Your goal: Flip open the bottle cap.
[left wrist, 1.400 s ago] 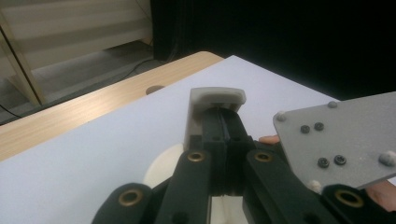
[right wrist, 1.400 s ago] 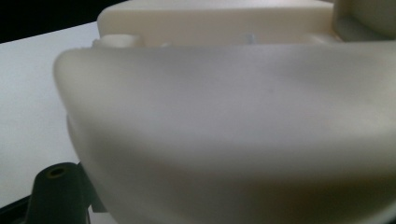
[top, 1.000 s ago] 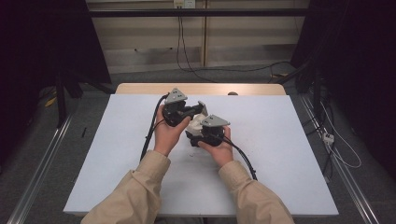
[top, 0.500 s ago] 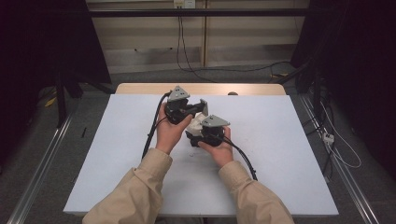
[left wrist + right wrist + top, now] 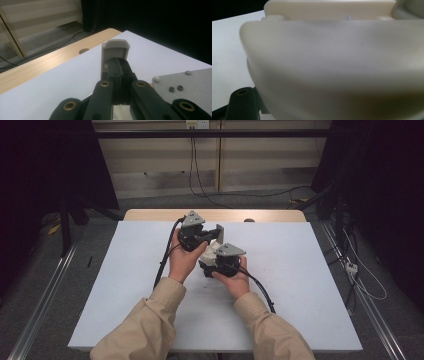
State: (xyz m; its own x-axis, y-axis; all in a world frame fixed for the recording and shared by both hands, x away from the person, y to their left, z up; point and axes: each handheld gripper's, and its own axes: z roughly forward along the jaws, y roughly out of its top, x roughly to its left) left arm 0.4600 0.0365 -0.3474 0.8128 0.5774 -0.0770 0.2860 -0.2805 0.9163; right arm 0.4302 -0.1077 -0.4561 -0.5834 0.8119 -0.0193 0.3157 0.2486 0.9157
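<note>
Both grippers meet over the middle of the white table. My left gripper points right, its jaws shut on a small upright white plastic part with a rounded top; the fingertips are pressed together around its thin wall. My right gripper sits just in front of the left one, grey plate on top. A large blurred white plastic body sits right against its camera, between its jaws, with one black jaw link at the lower left. I cannot tell whether the two white parts are joined.
A wooden strip with a round hole runs along the table's far edge. Black cables trail from both grippers toward the person's beige sleeves. Metal rails and loose cables lie on the floor around the table.
</note>
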